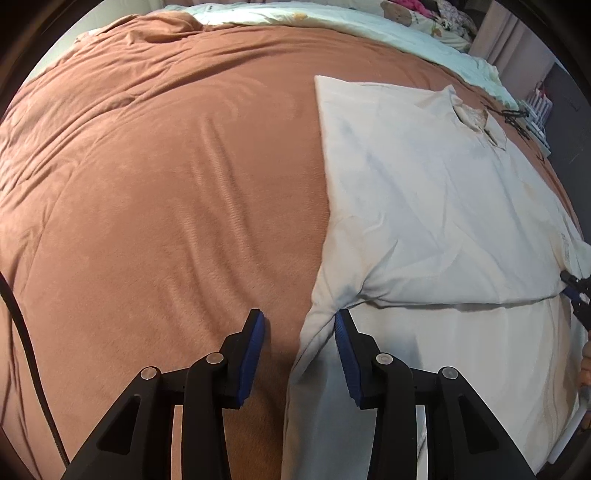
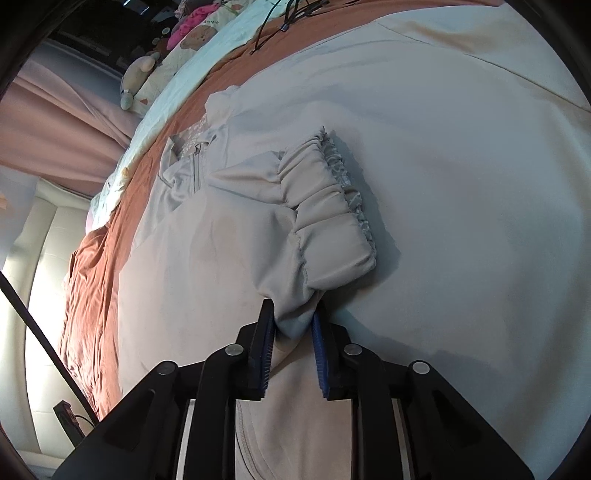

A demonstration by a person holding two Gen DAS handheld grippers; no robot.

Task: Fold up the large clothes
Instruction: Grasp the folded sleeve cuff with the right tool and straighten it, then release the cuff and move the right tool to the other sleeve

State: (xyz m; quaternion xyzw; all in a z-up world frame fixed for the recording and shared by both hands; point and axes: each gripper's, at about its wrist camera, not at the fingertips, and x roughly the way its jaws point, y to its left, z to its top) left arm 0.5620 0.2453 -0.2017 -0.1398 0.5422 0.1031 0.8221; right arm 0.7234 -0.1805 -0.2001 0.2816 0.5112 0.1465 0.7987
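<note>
A large pale cream jacket lies spread on a brown blanket. In the left wrist view my left gripper points down at the jacket's near left edge. That edge lies between the jaws beside the right pad, while the left pad stands clear over the blanket. My right gripper is shut on a bunch of the jacket's sleeve, just behind the gathered elastic cuff. The sleeve is folded across the jacket body. The zip and collar lie further off.
The brown blanket covers a bed, with a pale patterned quilt and plush toys at its far side. Black cables lie beyond the collar. A black cord hangs at the left. A hand shows at the right edge.
</note>
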